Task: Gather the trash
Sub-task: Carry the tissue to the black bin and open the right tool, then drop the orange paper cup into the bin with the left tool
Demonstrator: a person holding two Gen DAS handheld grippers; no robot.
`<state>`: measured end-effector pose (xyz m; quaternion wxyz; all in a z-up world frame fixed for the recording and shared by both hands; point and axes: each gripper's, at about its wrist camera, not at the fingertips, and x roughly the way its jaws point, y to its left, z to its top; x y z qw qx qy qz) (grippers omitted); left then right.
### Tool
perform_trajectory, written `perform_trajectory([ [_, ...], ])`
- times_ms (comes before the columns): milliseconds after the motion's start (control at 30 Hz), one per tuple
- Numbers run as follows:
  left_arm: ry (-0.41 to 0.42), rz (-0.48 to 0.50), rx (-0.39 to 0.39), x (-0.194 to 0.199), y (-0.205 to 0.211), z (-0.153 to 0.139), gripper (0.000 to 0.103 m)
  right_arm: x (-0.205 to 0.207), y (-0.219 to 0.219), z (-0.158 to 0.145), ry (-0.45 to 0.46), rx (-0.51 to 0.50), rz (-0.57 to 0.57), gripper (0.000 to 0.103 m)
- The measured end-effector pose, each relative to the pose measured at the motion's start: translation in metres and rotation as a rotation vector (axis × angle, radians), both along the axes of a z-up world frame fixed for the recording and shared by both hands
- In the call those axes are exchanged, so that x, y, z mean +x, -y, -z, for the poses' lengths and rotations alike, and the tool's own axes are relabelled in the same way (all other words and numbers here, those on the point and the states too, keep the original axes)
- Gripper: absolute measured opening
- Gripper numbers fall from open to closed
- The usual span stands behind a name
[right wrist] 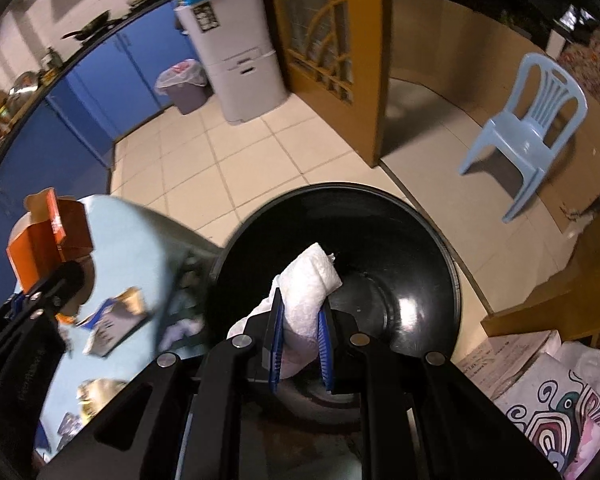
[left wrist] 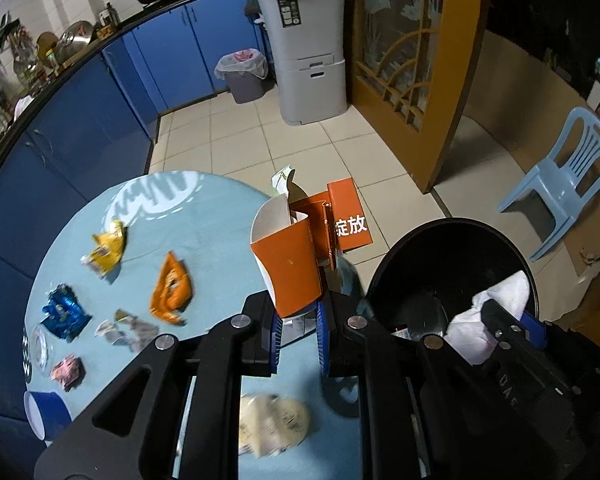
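A: Kitchen, blue table [left wrist: 204, 216], black bin [right wrist: 440, 240] beside it. What are we holding?

B: Left gripper [left wrist: 298, 336] is clamping the orange box [left wrist: 288, 264] over the table edge; right gripper [right wrist: 300, 344] is pinching the tissue [right wrist: 312, 288] above the bin. Both seem light; box crushable, tissue soft.

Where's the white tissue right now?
The white tissue is clamped in the right gripper, held over the open black bin just right of the round table.

Left tongs [left wrist: 298, 330] and right tongs [right wrist: 300, 346], matte black angular linkage arms, round silver pivot screws, ribbed blue pads [right wrist: 275, 344] lining the fingers, faint embossed lettering on black housing
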<state>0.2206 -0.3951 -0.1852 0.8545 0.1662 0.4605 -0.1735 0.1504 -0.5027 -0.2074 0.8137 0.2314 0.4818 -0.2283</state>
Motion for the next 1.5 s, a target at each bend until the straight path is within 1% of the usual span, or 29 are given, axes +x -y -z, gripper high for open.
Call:
perform_trajectory([
  [200, -0.009, 0.016, 0.018, 0.007, 0.024, 0.012, 0.015, -0.001, 0.030, 0.020, -0.026, 0.014, 0.052, 0.015],
  [367, -0.007, 0.024, 0.030, 0.008, 0.039, 0.018, 0.015, -0.001, 0.040, 0.029, -0.031, 0.025, 0.070, 0.015],
  [433, -0.006, 0.025, 0.036, 0.008, 0.042, 0.021, 0.015, -0.001, 0.045, 0.033, -0.033, 0.012, 0.076, 0.015],
  [500, -0.006, 0.025, 0.046, 0.008, 0.045, 0.024, 0.015, 0.002, 0.044, 0.035, -0.044, -0.006, 0.057, 0.018],
  [633, -0.014, 0.015, 0.057, 0.011, 0.047, 0.030, 0.015, 0.000, 0.047, 0.036, -0.015, -0.028, 0.062, 0.019],
  [700, -0.015, 0.011, 0.059, 0.012, 0.048, 0.031, 0.015, -0.001, 0.050, 0.038, -0.003, -0.010, 0.062, 0.019],
  [767, -0.016, 0.008, 0.060, 0.012, 0.049, 0.032, 0.015, 0.000, 0.053, 0.044, -0.004, 0.029, 0.049, 0.019],
  [800, -0.019, 0.007, 0.060, 0.013, 0.048, 0.033, 0.015, 0.001, 0.055, 0.049, 0.003, 0.076, 0.025, 0.019],
  [833, -0.020, 0.006, 0.061, 0.013, 0.048, 0.033, 0.015, 0.001, 0.056, 0.051, 0.009, 0.101, 0.015, 0.019],
  [867, -0.020, 0.005, 0.061, 0.013, 0.048, 0.033, 0.015, 0.002, 0.056, 0.054, 0.005, 0.121, 0.005, 0.029],
  [900, -0.019, 0.005, 0.060, 0.013, 0.048, 0.033, 0.015, 0.002, 0.054, 0.055, 0.003, 0.113, -0.003, 0.047],
  [933, -0.018, 0.005, 0.061, 0.013, 0.048, 0.033, 0.015, 0.001, 0.052, 0.052, 0.017, 0.096, -0.009, 0.087],
  [967, -0.015, 0.006, 0.062, 0.013, 0.048, 0.033, 0.015, -0.001, 0.050, 0.049, 0.042, 0.084, -0.014, 0.091],
  [1033, -0.014, 0.007, 0.062, 0.013, 0.048, 0.033, 0.015, -0.002, 0.044, 0.041, 0.061, 0.028, -0.015, 0.091],
  [1100, -0.015, 0.006, 0.060, 0.013, 0.049, 0.032, 0.015, -0.001, 0.041, 0.039, 0.053, 0.008, -0.017, 0.091],
  [1400, -0.026, 0.012, 0.050, 0.014, 0.051, 0.033, 0.015, -0.005, 0.045, 0.039, 0.032, -0.007, -0.007, 0.091],
  [1500, -0.032, 0.029, 0.054, 0.012, 0.058, 0.032, 0.018, -0.006, 0.044, 0.039, 0.031, -0.009, -0.006, 0.091],
])
